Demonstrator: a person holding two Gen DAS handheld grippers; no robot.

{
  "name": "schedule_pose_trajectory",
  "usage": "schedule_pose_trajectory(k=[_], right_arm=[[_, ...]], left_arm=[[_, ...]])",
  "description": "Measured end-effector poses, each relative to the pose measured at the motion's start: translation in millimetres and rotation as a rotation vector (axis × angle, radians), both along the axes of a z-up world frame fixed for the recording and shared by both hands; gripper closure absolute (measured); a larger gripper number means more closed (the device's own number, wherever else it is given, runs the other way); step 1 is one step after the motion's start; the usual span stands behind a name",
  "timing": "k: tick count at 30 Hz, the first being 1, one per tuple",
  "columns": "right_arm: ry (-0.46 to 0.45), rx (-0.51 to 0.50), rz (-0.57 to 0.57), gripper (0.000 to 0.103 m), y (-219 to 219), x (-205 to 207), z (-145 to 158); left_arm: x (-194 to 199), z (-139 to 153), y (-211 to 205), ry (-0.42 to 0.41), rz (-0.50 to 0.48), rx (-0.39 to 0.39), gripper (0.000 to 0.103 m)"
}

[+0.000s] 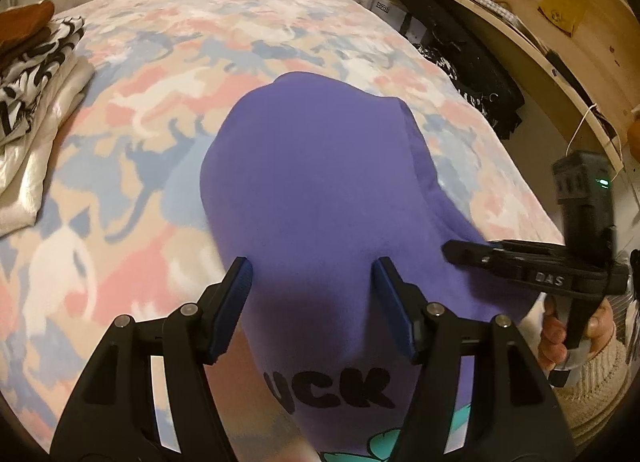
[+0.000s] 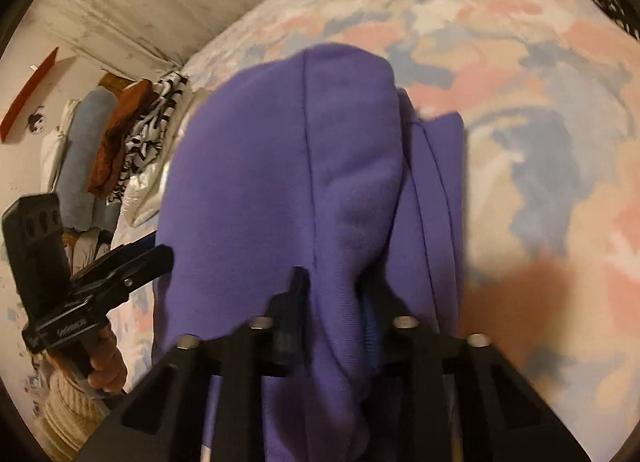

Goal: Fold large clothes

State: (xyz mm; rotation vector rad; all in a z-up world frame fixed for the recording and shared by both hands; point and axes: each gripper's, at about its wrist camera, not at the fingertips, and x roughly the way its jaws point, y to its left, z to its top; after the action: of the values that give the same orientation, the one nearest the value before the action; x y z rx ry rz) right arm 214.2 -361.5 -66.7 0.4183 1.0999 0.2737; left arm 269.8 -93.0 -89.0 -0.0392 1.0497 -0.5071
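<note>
A large purple sweatshirt (image 1: 316,182) with black letters and a teal print lies partly folded on the bed; it also shows in the right wrist view (image 2: 280,166). My left gripper (image 1: 312,278) is open, its blue-padded fingers spread above the purple cloth, holding nothing. My right gripper (image 2: 332,298) is shut on a bunched fold of the sweatshirt, with cloth hanging over and between its fingers. In the left wrist view the right gripper (image 1: 472,252) reaches in from the right at the sweatshirt's edge. The left gripper (image 2: 160,254) shows at the left of the right wrist view.
The bed has a pastel pink, blue and cream cover (image 1: 160,102). A stack of folded clothes (image 1: 36,74) lies at its far left, also in the right wrist view (image 2: 136,138). A wooden shelf unit (image 1: 520,22) and dark clothes (image 1: 480,74) stand right of the bed.
</note>
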Motion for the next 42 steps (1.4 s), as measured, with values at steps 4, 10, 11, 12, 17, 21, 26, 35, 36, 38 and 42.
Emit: schedule_pose_trajectory(k=[4,10,11,12,17,21,26,35,36,38,42], right_arm=[[-0.108,-0.029,-0.043,0.090,-10.8,-30.5,25.1],[-0.168,-0.073,-0.093,0.090,-13.9,-84.6,51.0],[-0.162,-0.097,-0.099,0.091,-13.2,-89.9,49.1],[-0.143,-0.113,-0.107,0.091,-11.6,-92.3,43.0],[-0.043,-0.094,-0.168,0.091,-12.2,-82.2,-6.4],[-0.044,-0.087,-0.190,0.090,-11.9,-83.9,-8.9],[-0.033,-0.065,-0.178,0.090,-16.0,-87.2,-3.2],[-0.048,-0.120,-0.138,0.084,-8.3,-68.8,18.3],[-0.053,-0.130,-0.137,0.081,-6.9,-68.4,23.1],[-0.067,-0.157,-0.137,0.077,-3.7,-67.1,35.8],[-0.111,-0.187,-0.147,0.062,-1.2,-61.2,63.1]], left_arm=[[-4.0,4.6,-13.0,-0.009,-0.022,0.035,0.043],[-27.1,11.2,-48.0,-0.101,-0.087,0.146,0.043],[-29.0,10.3,-52.2,-0.109,-0.090,0.158,0.043],[-30.5,8.4,-57.6,-0.117,-0.092,0.176,0.043],[-39.6,-3.0,-85.9,-0.193,-0.115,0.282,0.039],[-41.1,-9.1,-96.4,-0.220,-0.104,0.306,0.032],[-41.6,-7.0,-91.9,-0.225,-0.093,0.285,0.031],[-19.2,6.2,-62.2,-0.113,-0.062,0.148,0.027],[-16.3,8.3,-58.9,-0.108,-0.059,0.134,0.027],[-10.6,14.0,-51.6,-0.103,-0.051,0.104,0.027],[1.8,26.1,-39.8,-0.099,-0.024,0.062,0.027]])
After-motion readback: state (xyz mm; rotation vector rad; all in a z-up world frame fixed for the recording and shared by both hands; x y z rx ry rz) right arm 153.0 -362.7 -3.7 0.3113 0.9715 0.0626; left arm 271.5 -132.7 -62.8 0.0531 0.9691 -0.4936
